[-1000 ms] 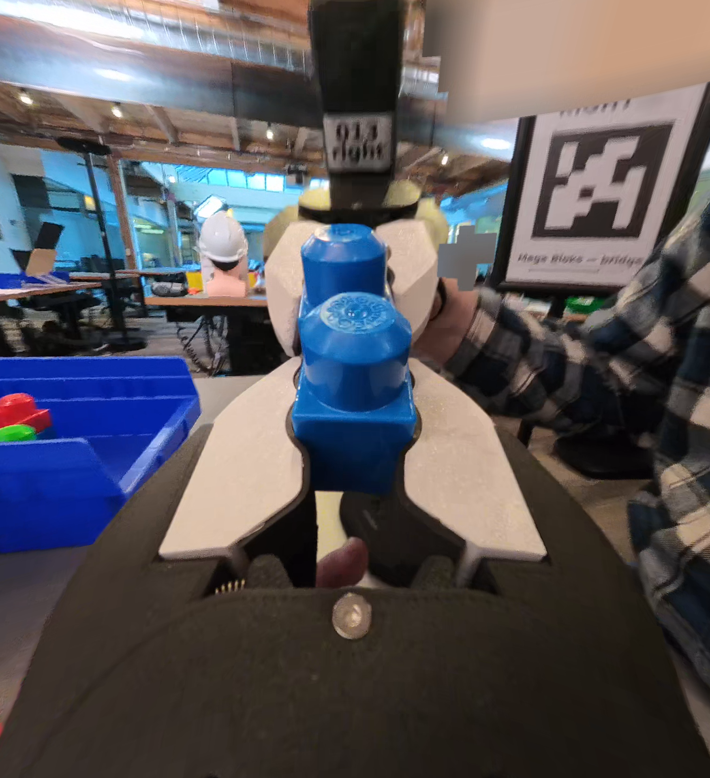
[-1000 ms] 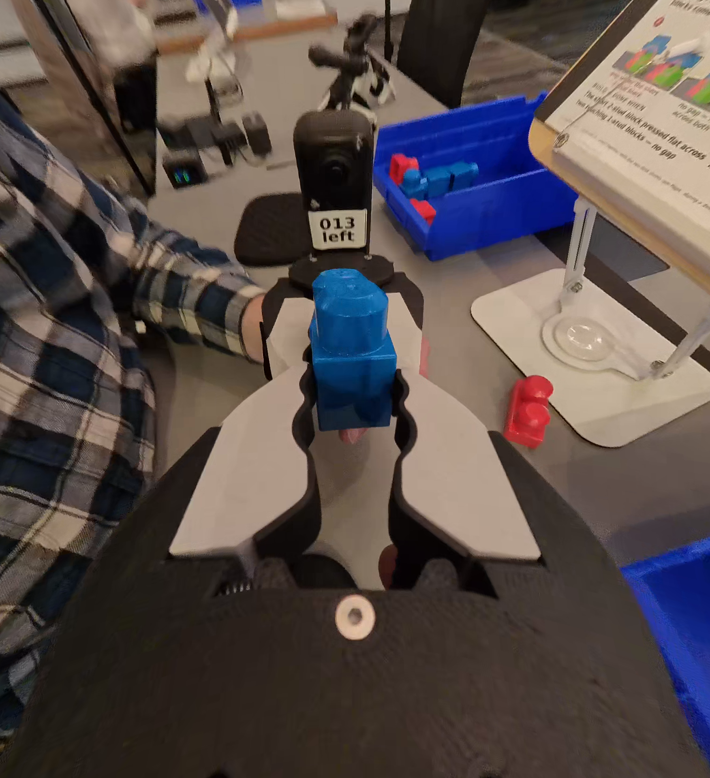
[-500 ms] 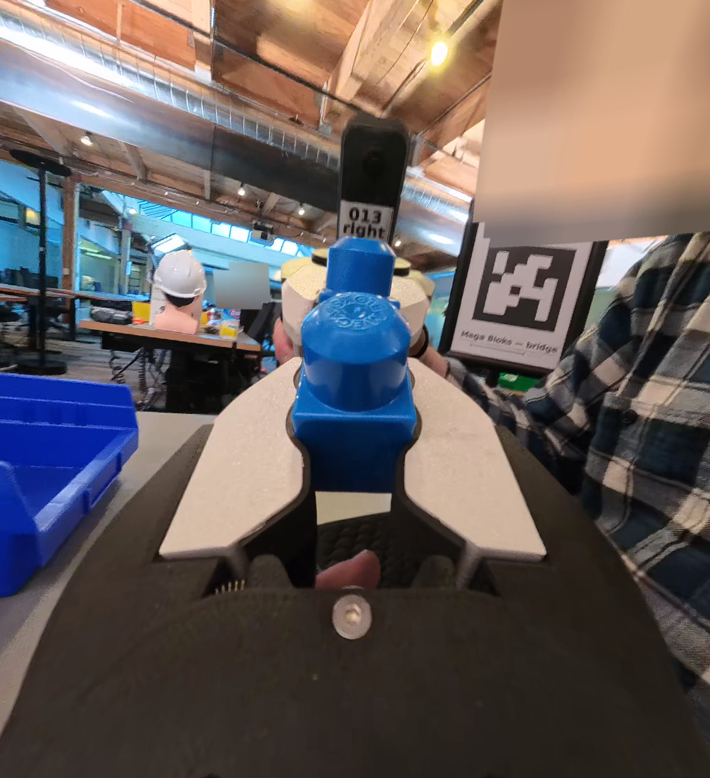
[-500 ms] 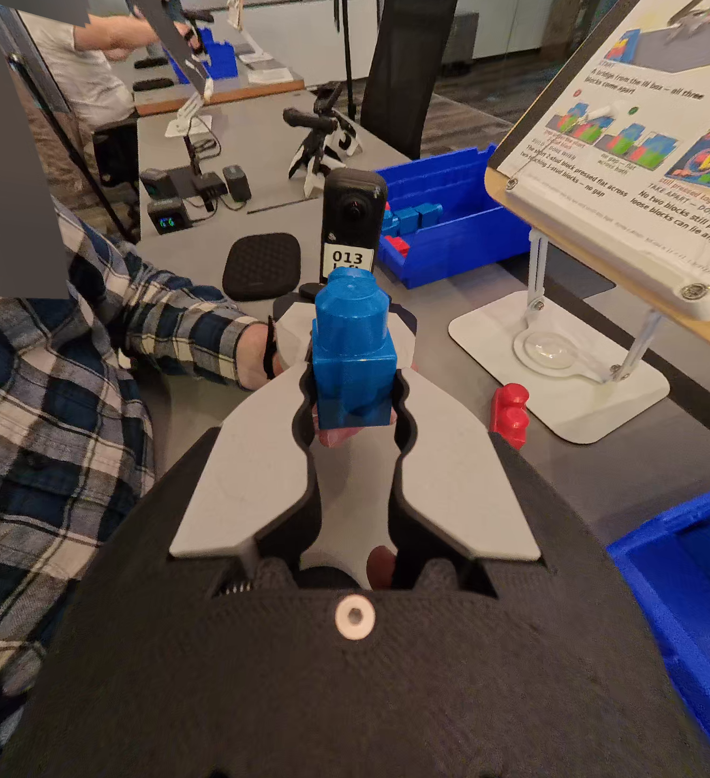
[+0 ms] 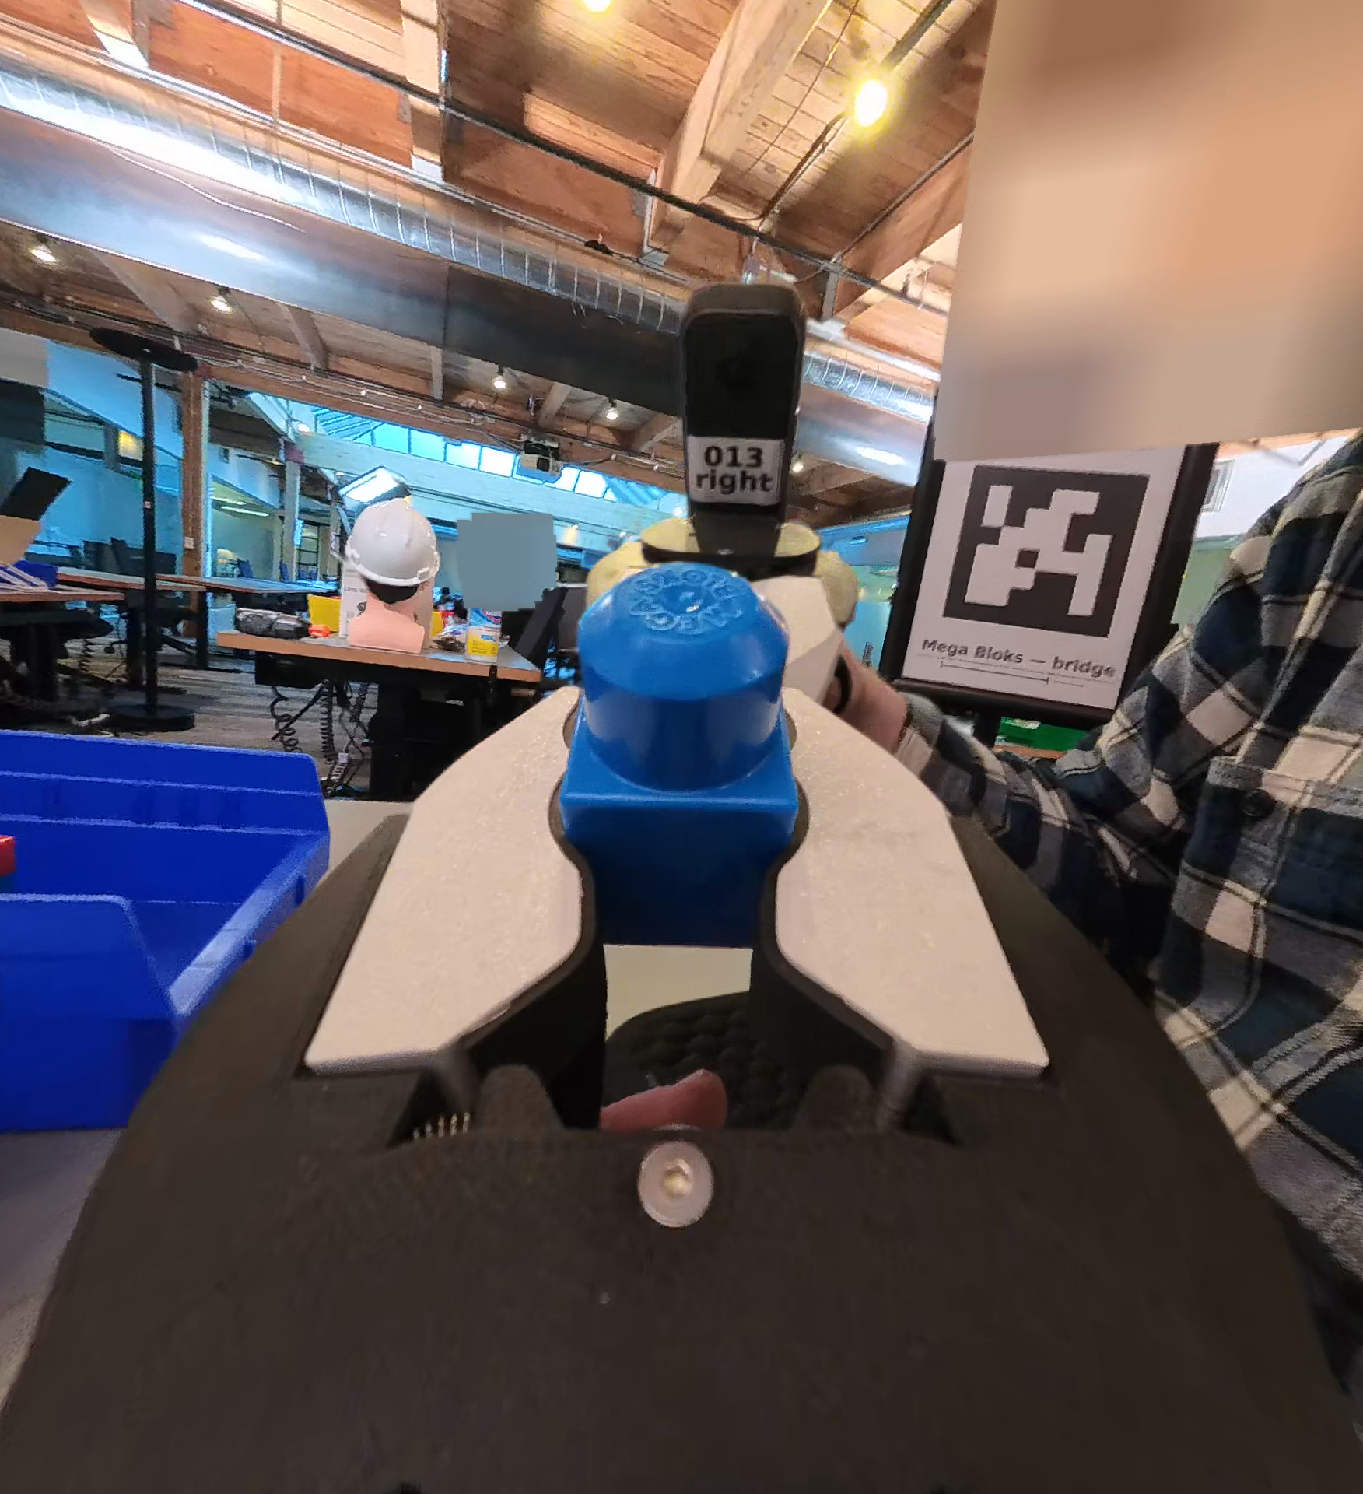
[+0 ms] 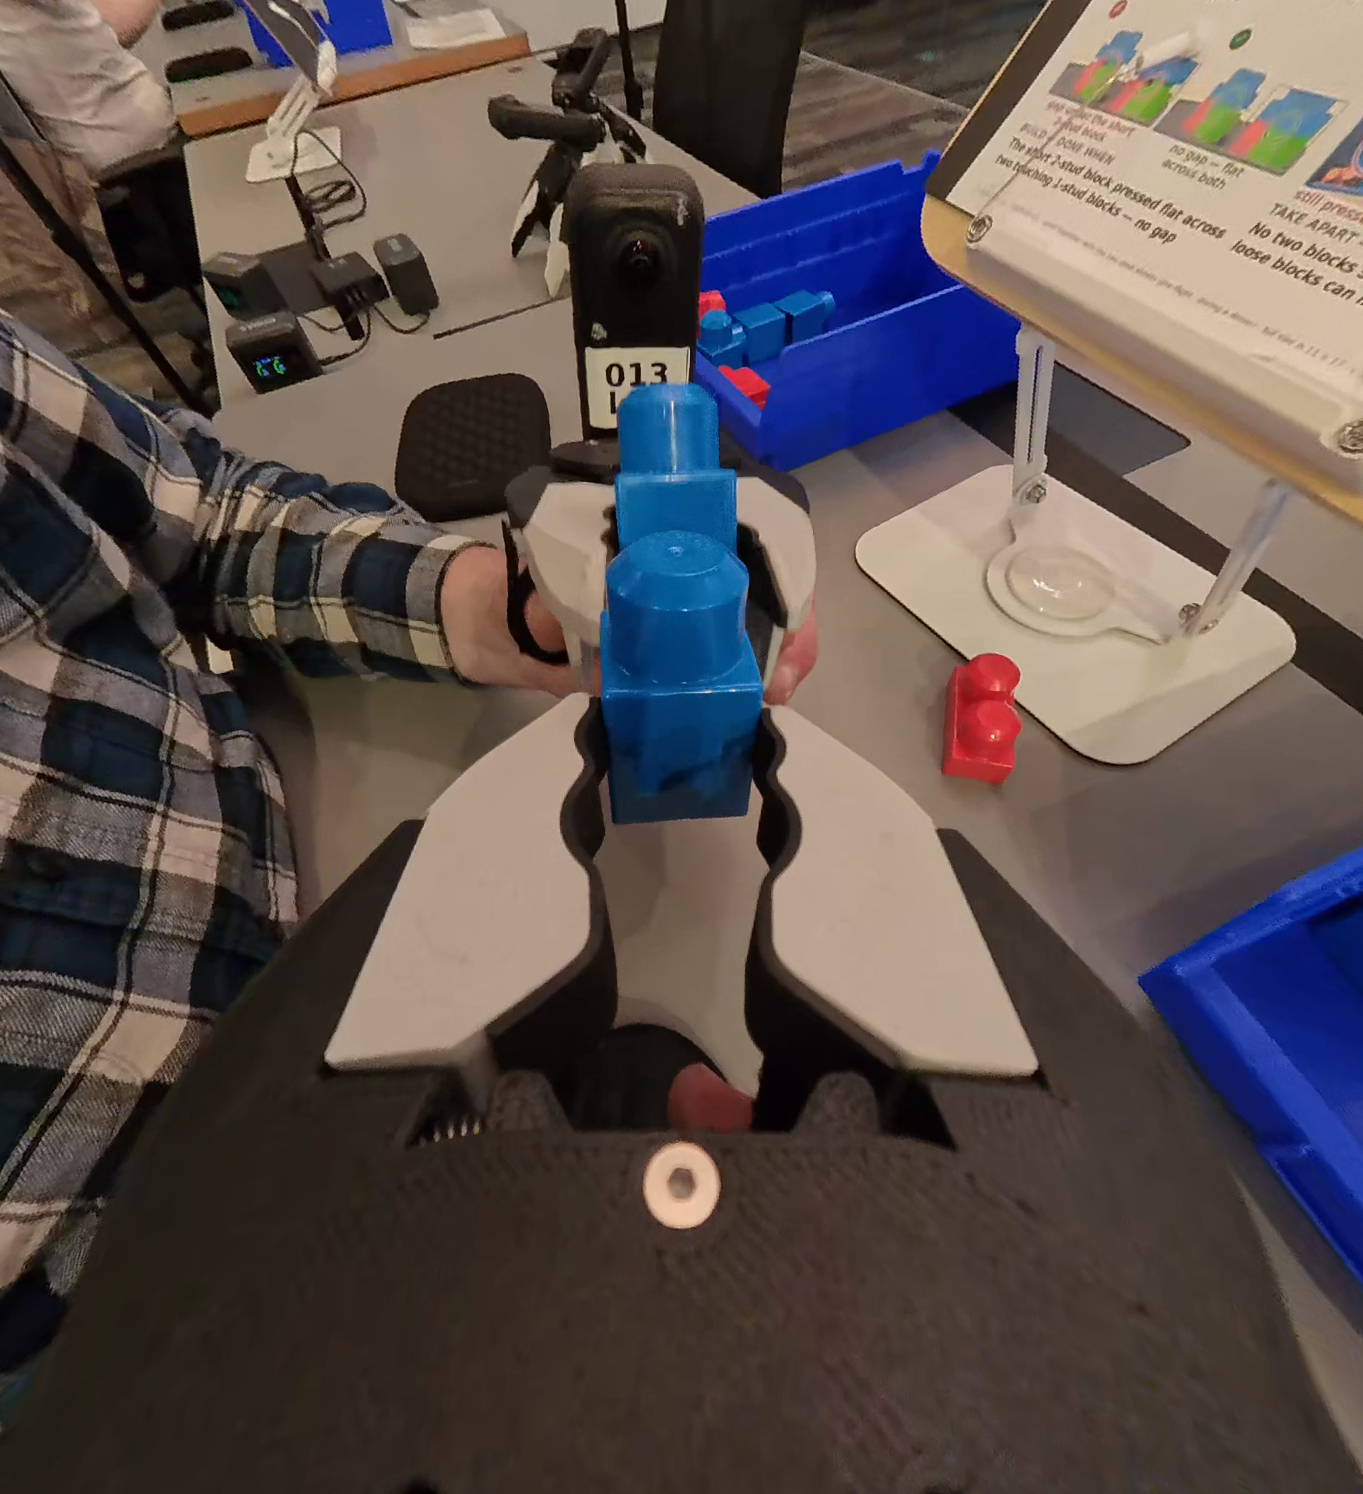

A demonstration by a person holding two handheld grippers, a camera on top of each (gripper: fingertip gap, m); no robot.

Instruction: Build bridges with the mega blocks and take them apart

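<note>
In the left wrist view my left gripper [image 5: 678, 728] is shut on a blue one-stud block [image 5: 678, 776], stud towards the far side, held up in the air. My right gripper [image 5: 803, 626] faces it close behind; the near stud hides its block. In the right wrist view my right gripper [image 6: 678, 728] is shut on a second blue one-stud block [image 6: 678, 687]. Just beyond it my left gripper [image 6: 666, 558] holds its own blue block [image 6: 674, 477]. The two blocks stand one behind the other; I cannot tell whether they touch.
A red two-stud block [image 6: 977, 719] lies on the grey table by the white base of an instruction stand [image 6: 1066, 614]. A blue bin [image 6: 864, 404] with blocks stands behind, another bin [image 6: 1309, 1051] at the right. A blue bin [image 5: 56, 1010] sits left. A person's plaid sleeve [image 6: 177, 566] is at the left. Left and right tips are no more than a few centimetres apart.
Both grippers stay shut on their blue blocks. In the right wrist view the left gripper's block now shows above and behind mine. The left wrist view has tilted up.
</note>
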